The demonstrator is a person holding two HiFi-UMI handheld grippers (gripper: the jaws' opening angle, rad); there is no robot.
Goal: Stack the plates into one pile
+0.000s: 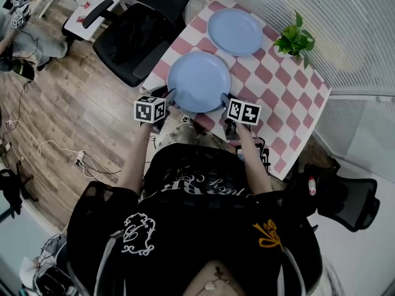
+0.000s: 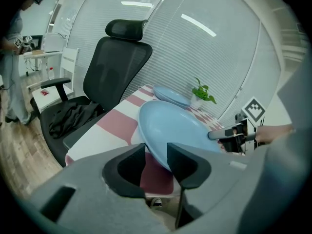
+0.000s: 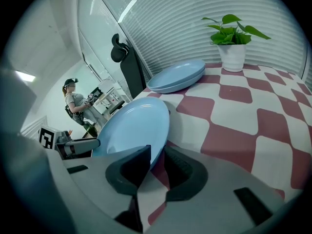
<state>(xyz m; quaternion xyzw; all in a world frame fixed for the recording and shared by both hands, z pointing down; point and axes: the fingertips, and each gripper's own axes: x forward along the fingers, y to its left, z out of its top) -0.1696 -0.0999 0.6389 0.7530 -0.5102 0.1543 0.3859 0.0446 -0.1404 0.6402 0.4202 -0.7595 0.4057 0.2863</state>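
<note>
The near plate (image 1: 199, 81) lies on the checked counter (image 1: 290, 97), right in front of the person, and both claws hold it. The left claw (image 1: 170, 97) is clamped on the plate's left rim and the right claw (image 1: 225, 100) is clamped on its right rim, so the plate sits between them. Each gripper view shows the blue edge pinched between that claw's pads. The far plate (image 1: 235, 31) lies farther across the counter, past the near plate and a little to the right, close to the small plant (image 1: 295, 39). The two plates are apart, with checked squares showing between them. So the held plate likely needs to go up, away from the person, and down onto the far one. Both hands are about equally near, and the plates are round, so neither side leads. From above, the marker cubes (image 1: 150, 109) cover the claw tips. No view shows whether the near plate's bottom touches the counter. The person's body hides the counter's near edge.
</note>
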